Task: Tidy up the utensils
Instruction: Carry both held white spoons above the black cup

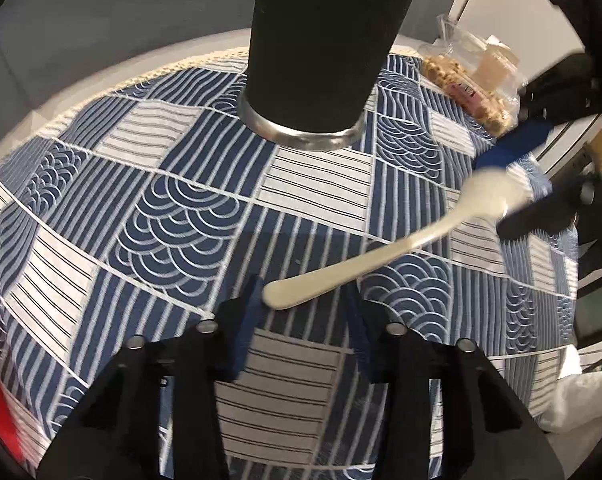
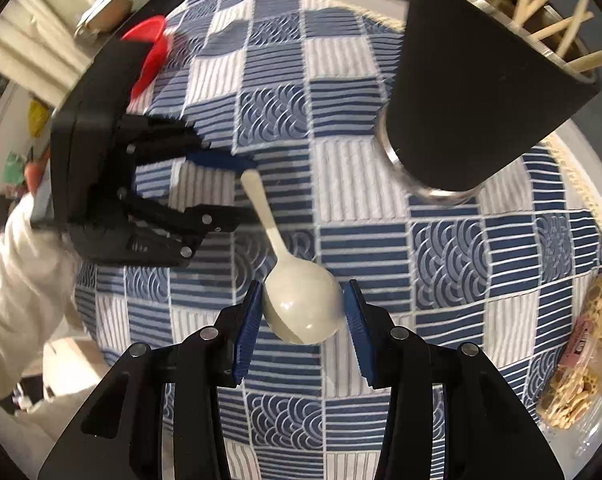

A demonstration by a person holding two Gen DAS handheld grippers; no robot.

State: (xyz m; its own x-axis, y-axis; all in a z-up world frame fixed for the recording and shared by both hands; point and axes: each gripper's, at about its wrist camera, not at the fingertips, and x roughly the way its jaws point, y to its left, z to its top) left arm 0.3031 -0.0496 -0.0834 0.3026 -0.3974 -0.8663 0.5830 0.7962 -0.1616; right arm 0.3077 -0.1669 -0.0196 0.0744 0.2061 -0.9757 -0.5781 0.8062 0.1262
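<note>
Left gripper [image 2: 237, 190] has its fingers partly spread around the spoon's handle tip, not clearly pinching. The white spoon [image 2: 289, 276] runs lengthwise across to the right gripper [image 2: 301, 320], whose fingers clamp the bowl (black utensil cup [image 2: 481, 92] sits beyond, off right).

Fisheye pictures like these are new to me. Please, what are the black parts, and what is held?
No robot here: a person holds two black grippers, each with a camera looking along its fingers. One view is from the left gripper, the other from the right gripper. The right one clamps the bowl of a cream spoon above a blue patterned cloth. The left one stands open at the handle's tip. On the cloth are a black cup with chopsticks and a snack packet.
</note>
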